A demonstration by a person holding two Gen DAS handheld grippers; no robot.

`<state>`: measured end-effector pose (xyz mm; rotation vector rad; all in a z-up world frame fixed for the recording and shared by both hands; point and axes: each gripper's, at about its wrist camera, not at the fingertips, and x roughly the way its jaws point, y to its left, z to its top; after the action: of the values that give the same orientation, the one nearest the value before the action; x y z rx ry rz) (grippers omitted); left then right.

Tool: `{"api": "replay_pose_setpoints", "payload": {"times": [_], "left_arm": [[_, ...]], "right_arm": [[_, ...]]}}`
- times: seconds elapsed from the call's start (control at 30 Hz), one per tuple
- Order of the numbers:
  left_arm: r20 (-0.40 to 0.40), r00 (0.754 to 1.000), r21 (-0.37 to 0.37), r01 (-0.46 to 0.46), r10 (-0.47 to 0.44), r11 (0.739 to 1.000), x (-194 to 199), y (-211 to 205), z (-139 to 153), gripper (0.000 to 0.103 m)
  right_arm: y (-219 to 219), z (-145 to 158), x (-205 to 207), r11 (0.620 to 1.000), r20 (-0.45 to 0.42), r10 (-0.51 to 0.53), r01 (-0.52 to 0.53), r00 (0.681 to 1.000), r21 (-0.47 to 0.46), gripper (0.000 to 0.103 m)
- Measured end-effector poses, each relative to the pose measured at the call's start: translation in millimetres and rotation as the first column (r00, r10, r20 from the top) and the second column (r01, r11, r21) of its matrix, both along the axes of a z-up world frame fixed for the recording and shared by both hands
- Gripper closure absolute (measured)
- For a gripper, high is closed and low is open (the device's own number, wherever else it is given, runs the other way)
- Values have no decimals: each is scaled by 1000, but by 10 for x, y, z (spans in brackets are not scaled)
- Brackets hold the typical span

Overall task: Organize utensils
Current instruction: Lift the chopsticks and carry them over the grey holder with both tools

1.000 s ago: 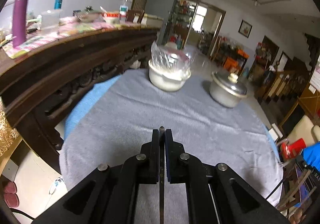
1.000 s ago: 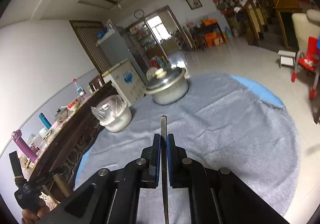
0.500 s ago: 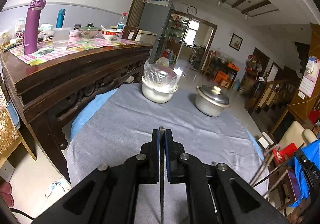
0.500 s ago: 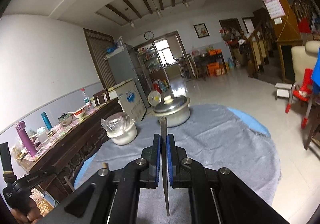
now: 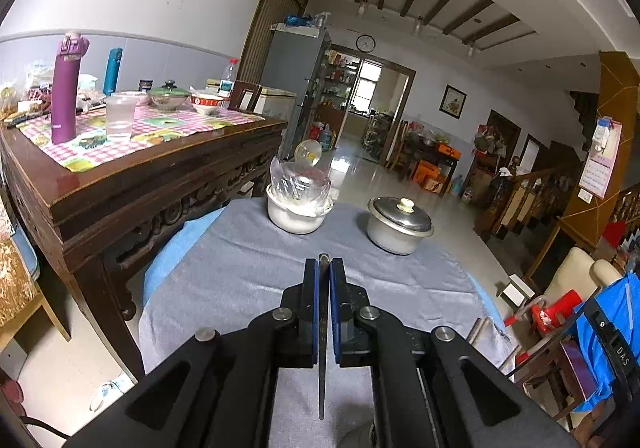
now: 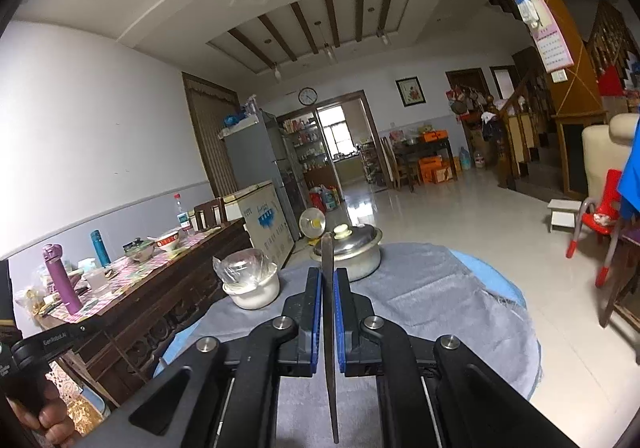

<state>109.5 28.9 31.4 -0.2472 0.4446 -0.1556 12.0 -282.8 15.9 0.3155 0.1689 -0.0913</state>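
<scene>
My left gripper [image 5: 324,268]: pads clamped on a thin metal utensil [image 5: 321,376], edge-on, so I cannot tell its kind.
My right gripper [image 6: 329,276]: pressed tight on a second flat metal utensil [image 6: 330,348], its tip poking past my fingertips.
Under me: round table under a grey cloth [image 5: 240,280].
Further on: white bowl with a plastic bag [image 5: 298,203] at left, lidded steel pot [image 5: 398,226] to its right, apart.
Beyond: dark wooden sideboard [image 5: 132,183].
</scene>
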Motion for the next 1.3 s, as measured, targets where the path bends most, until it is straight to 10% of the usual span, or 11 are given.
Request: {"api": "replay_pose_setpoints", "payload": {"times": [1.3], "left_arm": [[156,983,-24,97,-92,995,-578,-253,594,98]], "right_arm": [[743,321,-108,983,64,180,-177,982,-56,96]]}}
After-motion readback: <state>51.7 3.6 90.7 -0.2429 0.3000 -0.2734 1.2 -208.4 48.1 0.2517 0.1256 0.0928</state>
